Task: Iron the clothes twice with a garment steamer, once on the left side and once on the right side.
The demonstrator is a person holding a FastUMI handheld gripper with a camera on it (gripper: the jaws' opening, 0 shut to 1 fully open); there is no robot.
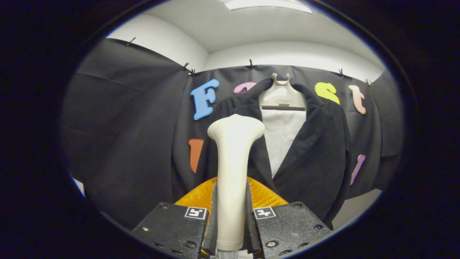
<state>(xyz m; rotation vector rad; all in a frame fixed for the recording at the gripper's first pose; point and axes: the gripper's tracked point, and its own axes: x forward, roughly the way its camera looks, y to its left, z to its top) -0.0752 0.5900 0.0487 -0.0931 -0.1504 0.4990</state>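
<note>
Steamer (233, 169) clamped between both fingers of the gripper (230, 223) sits right up against the black jacket's (316, 151) left front, so nothing's blocking there, and the white shirt panel (282, 138) and right lapel are wide open too.

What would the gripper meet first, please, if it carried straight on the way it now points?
Probably the dark jacket on its hanger. The gripper has its jaws shut on the steamer, whose head points at the jacket's left front panel, though the gap between them is hard to judge.

We see a pale hanger (281, 94) carrying the black jacket (316, 151), at one o'clock beyond the fingers.
</note>
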